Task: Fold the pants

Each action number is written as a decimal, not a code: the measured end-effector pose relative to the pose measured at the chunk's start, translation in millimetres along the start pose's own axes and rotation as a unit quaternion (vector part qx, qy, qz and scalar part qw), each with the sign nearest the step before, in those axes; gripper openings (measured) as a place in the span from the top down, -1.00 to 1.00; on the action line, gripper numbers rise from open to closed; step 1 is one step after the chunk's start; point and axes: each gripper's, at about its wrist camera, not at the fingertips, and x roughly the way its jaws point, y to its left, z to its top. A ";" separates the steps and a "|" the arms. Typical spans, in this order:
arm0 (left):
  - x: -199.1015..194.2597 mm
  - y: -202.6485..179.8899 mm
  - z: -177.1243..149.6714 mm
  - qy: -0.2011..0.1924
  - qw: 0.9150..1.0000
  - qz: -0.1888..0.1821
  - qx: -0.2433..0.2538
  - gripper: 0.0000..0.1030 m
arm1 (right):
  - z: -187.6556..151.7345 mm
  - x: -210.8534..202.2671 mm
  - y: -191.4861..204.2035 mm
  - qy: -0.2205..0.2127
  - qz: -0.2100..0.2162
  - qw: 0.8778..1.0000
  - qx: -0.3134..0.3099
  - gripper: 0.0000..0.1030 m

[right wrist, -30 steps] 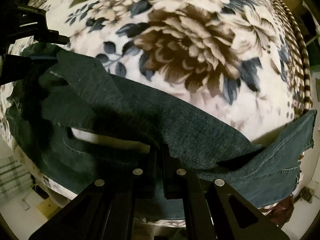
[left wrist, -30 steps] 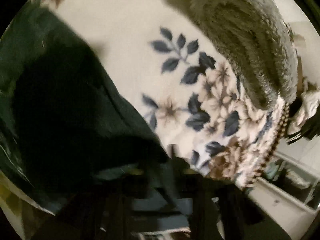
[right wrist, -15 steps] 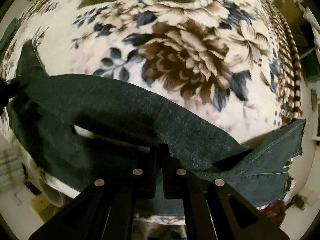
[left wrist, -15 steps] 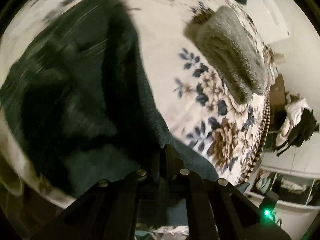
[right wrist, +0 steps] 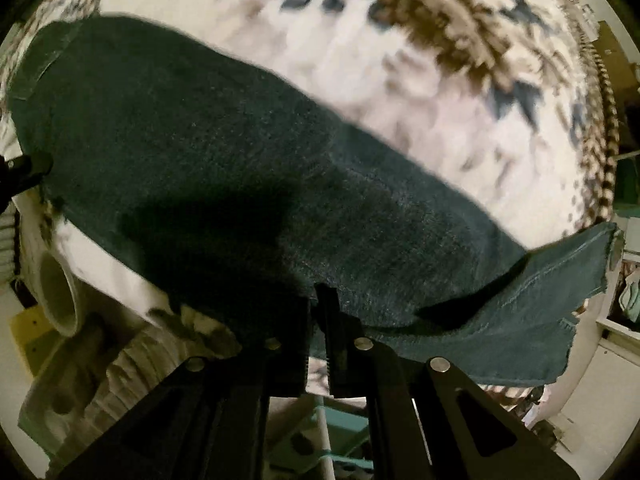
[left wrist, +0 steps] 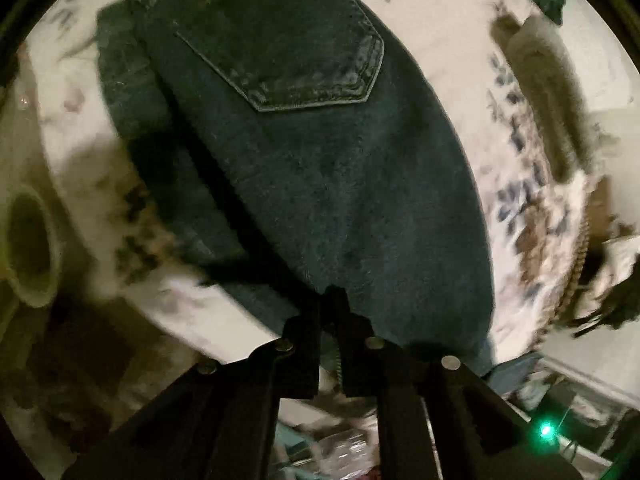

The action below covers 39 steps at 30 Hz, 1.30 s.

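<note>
Dark blue denim pants [left wrist: 340, 184] lie on a floral blanket [left wrist: 452, 40], seat side up with a back pocket [left wrist: 288, 40] showing at the top of the left wrist view. My left gripper [left wrist: 330, 300] is shut on the near edge of the pants. In the right wrist view the pants [right wrist: 224, 160] stretch across the frame as a folded band, with a leg end [right wrist: 560, 304] hanging off to the right. My right gripper [right wrist: 318, 296] is shut on the near edge of the fabric. The tip of the left gripper [right wrist: 24, 172] shows at the far left edge.
A grey fuzzy cushion [left wrist: 548, 100] lies on the blanket at the right of the left wrist view. The blanket's braided edge [right wrist: 600, 140] runs down the right. A pale cylinder [right wrist: 56, 300] sits below the bed edge at left. Shelves and clutter lie below.
Both grippers have pulled the pants edge toward the near side of the bed. The fabric now lies flatter and the back pocket has come into view. The lifted flap has been laid down.
</note>
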 end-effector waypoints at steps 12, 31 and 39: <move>-19.1 -162.8 -67.4 -0.124 0.920 0.152 0.339 -0.40 | -37.6 -41.4 -91.2 -0.064 0.060 0.978 0.189 -0.75; 113.4 -288.8 -111.1 -0.063 0.862 0.201 0.460 -0.64 | -34.9 31.0 -356.0 -0.067 -0.010 0.877 0.475 -0.75; 114.9 -289.7 -115.9 -0.063 0.854 0.211 0.471 -0.64 | 17.0 67.4 -355.9 -0.035 -0.025 0.887 0.459 -0.51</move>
